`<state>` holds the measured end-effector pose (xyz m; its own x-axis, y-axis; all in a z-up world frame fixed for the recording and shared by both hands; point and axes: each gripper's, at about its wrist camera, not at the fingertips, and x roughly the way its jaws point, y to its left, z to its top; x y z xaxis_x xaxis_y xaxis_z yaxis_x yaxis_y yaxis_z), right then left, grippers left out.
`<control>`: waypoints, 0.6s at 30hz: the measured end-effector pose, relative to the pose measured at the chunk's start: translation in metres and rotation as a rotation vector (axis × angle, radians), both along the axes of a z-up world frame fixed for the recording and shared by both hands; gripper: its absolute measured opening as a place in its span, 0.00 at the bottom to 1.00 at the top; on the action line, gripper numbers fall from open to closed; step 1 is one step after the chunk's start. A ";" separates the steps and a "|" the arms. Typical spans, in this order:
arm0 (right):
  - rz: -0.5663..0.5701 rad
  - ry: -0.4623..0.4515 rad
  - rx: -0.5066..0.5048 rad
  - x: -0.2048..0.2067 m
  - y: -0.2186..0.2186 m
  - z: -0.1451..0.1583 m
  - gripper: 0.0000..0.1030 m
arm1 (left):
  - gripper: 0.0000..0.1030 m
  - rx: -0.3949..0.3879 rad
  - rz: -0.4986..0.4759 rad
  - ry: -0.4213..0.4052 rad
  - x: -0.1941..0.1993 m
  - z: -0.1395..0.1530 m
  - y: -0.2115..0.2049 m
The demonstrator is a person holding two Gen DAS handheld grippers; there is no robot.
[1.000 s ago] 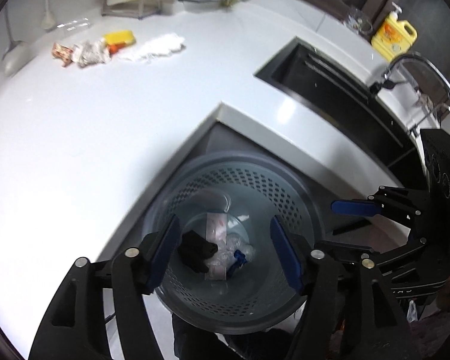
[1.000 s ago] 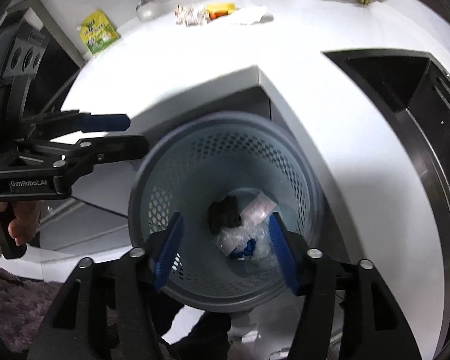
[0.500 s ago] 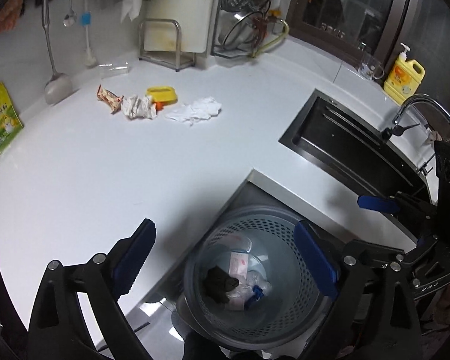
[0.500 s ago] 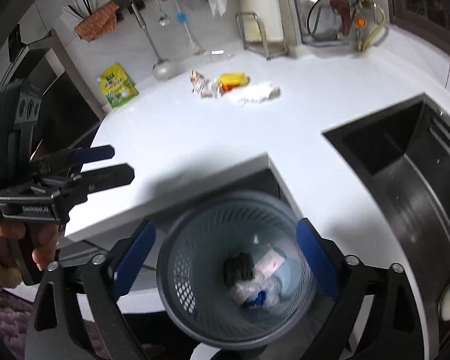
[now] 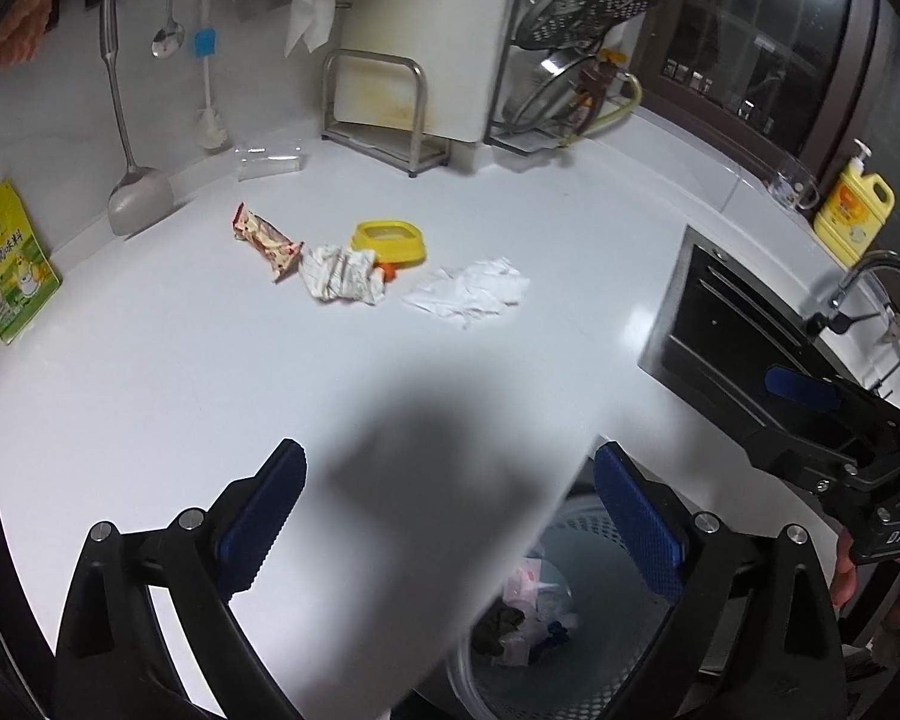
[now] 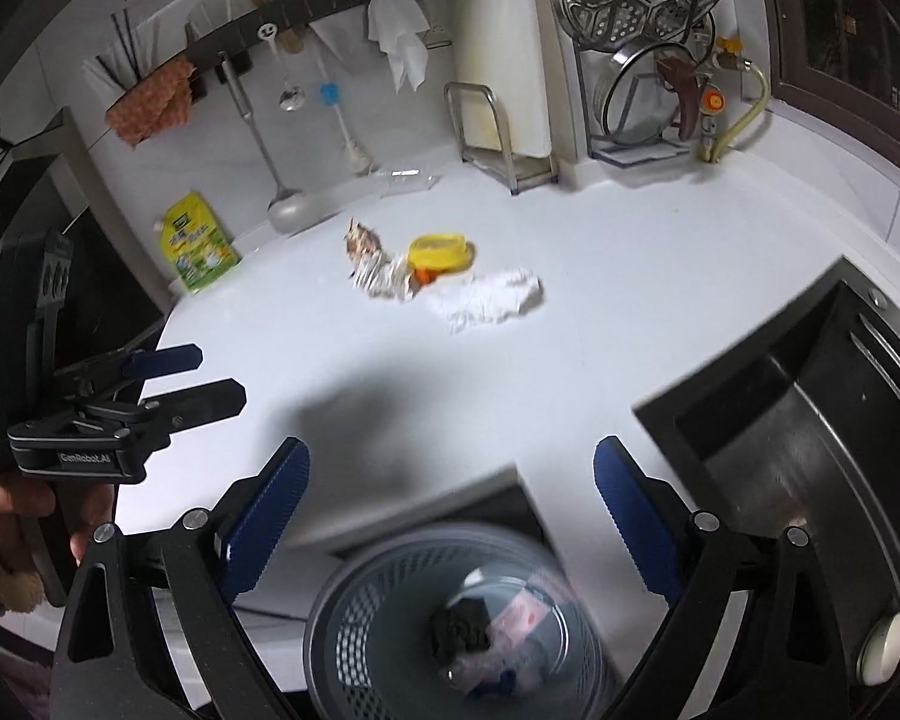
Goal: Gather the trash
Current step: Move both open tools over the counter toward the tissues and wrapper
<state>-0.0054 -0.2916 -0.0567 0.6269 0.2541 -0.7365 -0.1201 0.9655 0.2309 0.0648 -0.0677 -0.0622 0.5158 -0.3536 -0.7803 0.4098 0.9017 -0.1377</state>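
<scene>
Four trash pieces on counter (image 5: 180, 396) — two empty claws.

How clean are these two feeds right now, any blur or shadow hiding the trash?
Left wrist view: trash pile sharp, white tissue clear; dark shadow nearer on the counter. Right wrist view: tissue slightly smeared, bin blurred. Both bend edges strongly.

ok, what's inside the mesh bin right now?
In the mesh bin: a black crumpled lump, a pink-and-white wrapper, clear plastic with a blue bit. Anything beneath that pile is covered; the countertop edge hides part of the bin in the left view.
</scene>
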 end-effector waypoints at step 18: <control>-0.108 0.084 -0.026 0.094 -0.004 -0.033 0.89 | 0.92 0.073 0.020 0.029 0.150 -0.054 -0.014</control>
<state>0.0886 -0.2959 -0.0902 0.5853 0.1683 -0.7931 0.0036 0.9777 0.2102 0.2148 -0.0819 -0.1160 0.4989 -0.2848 -0.8185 0.3885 0.9177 -0.0825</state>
